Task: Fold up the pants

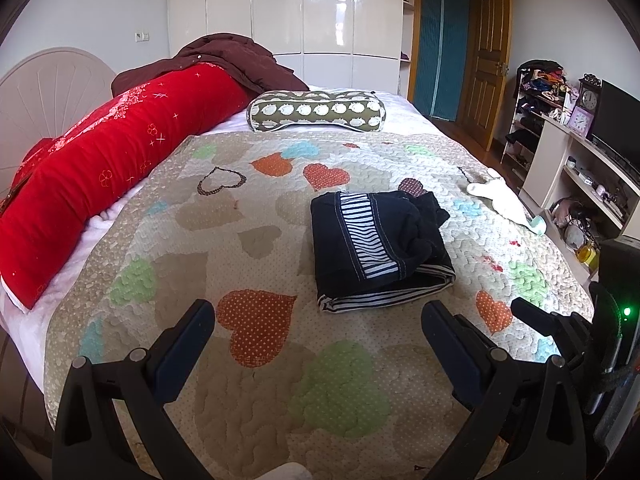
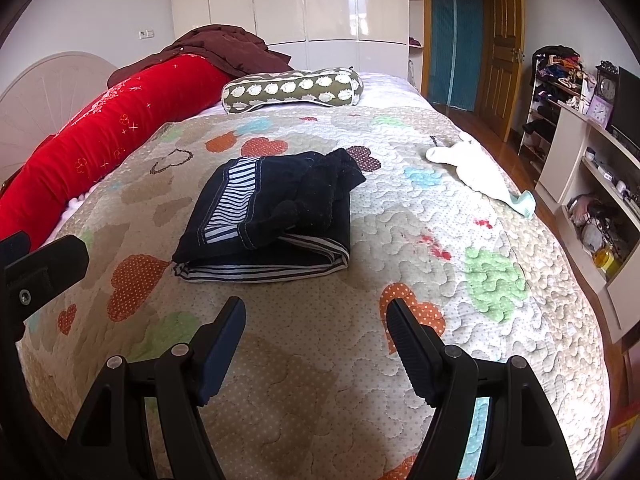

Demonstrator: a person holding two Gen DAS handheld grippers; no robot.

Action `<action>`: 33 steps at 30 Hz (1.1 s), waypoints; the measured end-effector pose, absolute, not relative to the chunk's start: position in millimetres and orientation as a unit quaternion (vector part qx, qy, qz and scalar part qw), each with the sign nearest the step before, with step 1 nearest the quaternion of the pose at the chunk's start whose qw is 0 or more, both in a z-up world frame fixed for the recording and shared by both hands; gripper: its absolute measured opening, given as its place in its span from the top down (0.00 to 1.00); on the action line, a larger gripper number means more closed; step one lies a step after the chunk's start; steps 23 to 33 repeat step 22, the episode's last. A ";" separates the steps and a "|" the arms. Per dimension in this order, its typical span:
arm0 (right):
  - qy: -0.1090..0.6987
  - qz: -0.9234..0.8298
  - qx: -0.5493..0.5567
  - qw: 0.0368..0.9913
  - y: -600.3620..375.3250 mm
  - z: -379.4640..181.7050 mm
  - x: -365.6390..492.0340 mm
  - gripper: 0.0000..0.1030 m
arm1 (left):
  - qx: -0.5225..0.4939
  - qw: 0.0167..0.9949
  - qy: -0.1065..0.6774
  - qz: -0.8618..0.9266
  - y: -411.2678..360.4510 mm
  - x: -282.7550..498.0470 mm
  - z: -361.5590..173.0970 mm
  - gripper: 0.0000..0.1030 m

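While the pants (image 2: 272, 212) sit bundled mid-quilt (image 2: 400, 240), left gripper (image 1: 318, 344) and right gripper (image 2: 316, 328) short of them with fingers apart, tuck the loose top flap flat.

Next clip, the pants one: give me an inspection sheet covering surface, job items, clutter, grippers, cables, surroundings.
Surface: bed with heart-patterned quilted bedspread.
Job's things: dark navy pants with striped lining, folded into a compact bundle, lying free on the bedspread.
Clutter: white cloth; olive bolster pillow; long red pillow; maroon garment.
Grippers: left gripper open, empty; right gripper open, empty; both short of the pants.
Cables: nothing seen.
Surroundings: white wardrobe, wooden door, cluttered shelving.
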State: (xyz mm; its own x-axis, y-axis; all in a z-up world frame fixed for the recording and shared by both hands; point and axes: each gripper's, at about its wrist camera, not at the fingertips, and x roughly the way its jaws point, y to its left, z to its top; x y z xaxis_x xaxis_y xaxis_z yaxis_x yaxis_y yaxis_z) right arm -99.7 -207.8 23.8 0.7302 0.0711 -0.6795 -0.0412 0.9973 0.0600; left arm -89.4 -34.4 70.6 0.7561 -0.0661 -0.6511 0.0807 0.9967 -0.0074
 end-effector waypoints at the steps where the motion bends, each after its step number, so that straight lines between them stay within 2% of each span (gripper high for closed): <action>1: 0.366 0.030 0.020 0.930 -207.5 24.0 -99.9 0.25 | 0.010 0.937 0.348 -0.039 -34.4 -89.2 70.3 0.00; 19: 0.377 0.041 0.014 0.925 -196.9 18.6 -85.3 0.24 | -0.042 0.922 0.383 -0.038 -18.3 -61.8 50.0 0.00; 33: 0.380 0.043 0.013 0.924 -195.4 16.5 -79.9 0.24 | -0.039 0.920 0.388 -0.028 -16.2 -56.6 45.1 0.00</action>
